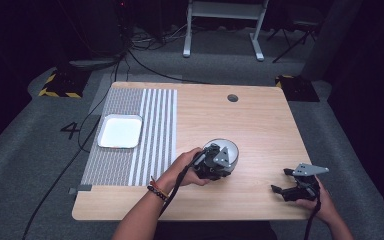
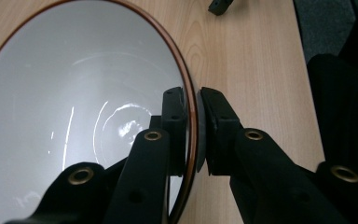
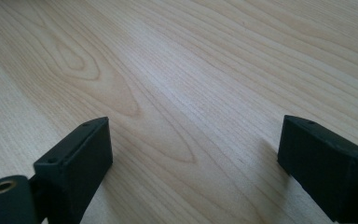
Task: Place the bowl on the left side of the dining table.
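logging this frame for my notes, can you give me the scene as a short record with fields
surface: wooden table
mat: grey striped placemat on the table's left part
tray: white tray lying on the placemat
bowl: white bowl with a brown rim, near the table's middle
left gripper: left gripper shut on the bowl's rim, one jaw inside, one outside
right gripper: right gripper open over bare wood

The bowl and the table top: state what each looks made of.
White round bowl with a brown rim: probably glazed ceramic, since its smooth inside throws sharp, glossy light streaks; hard plastic can't be ruled out. Light wooden table top: wood or a wood-look laminate with a matt finish, showing grain lines and oval knots.
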A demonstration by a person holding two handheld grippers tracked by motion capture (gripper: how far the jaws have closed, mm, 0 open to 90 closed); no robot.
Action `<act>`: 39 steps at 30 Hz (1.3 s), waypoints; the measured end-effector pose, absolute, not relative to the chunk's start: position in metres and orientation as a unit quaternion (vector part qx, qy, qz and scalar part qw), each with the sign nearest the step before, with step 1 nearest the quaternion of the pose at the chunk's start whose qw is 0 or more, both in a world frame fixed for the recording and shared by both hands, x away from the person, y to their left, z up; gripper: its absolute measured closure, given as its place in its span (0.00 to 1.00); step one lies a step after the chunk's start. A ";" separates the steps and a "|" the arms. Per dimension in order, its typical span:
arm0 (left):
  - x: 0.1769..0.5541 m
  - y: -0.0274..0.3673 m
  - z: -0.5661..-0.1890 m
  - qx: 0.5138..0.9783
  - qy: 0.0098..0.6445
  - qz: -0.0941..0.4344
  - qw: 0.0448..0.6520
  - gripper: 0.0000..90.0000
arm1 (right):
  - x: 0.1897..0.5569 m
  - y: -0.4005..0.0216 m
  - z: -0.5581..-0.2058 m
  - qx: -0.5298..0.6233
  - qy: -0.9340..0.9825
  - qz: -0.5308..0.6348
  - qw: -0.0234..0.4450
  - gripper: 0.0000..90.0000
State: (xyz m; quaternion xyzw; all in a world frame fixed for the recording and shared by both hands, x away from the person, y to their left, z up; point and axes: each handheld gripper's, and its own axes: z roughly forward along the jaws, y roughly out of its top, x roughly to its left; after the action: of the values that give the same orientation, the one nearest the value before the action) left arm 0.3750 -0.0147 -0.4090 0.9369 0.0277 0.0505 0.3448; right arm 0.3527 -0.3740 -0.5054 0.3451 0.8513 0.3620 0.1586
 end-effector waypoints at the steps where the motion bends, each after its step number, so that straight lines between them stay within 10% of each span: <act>1: 0.375 -0.016 -0.410 0.935 0.028 0.053 0.349 0.89 | 0.353 -0.374 -0.505 0.345 0.851 0.362 0.158 0.11; 39: 0.372 -0.004 -0.382 0.918 0.018 0.060 0.391 0.89 | 0.353 -0.374 -0.505 0.346 0.851 0.362 0.158 0.11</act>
State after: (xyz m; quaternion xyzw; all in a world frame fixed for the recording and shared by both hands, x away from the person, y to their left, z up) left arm 0.3724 -0.0039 -0.3820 0.9181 0.0185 0.0605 0.3912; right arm 0.3525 -0.3739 -0.5052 0.3464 0.8510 0.3617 0.1578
